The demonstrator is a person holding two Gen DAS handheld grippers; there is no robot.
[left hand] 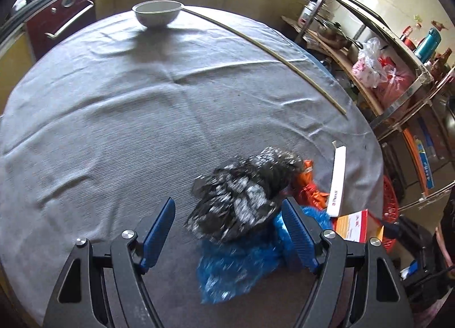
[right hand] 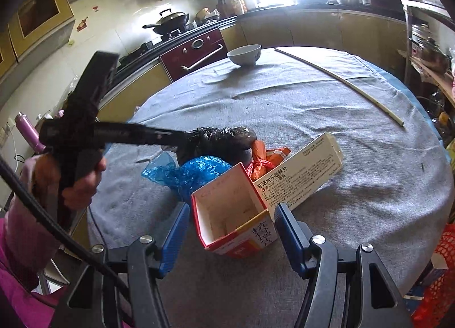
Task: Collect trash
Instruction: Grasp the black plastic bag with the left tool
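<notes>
While the trash sits heaped at the near right of the tabletop (left hand: 113, 117), both claws gape empty: left claw (left hand: 227, 208) nears the black bag (left hand: 241, 200), right claw (right hand: 231, 214) straddles the open carton (right hand: 230, 214), needing closure next.

A round table covered in grey cloth (left hand: 113, 129) lies mostly bare across its left and middle. A white bowl (left hand: 156, 13) stands at the far edge, a thin stick (left hand: 270, 49) along the far right. Trash crowds the near right: black bag (left hand: 241, 191), blue bag (left hand: 233, 265), boxes (right hand: 233, 211).
</notes>
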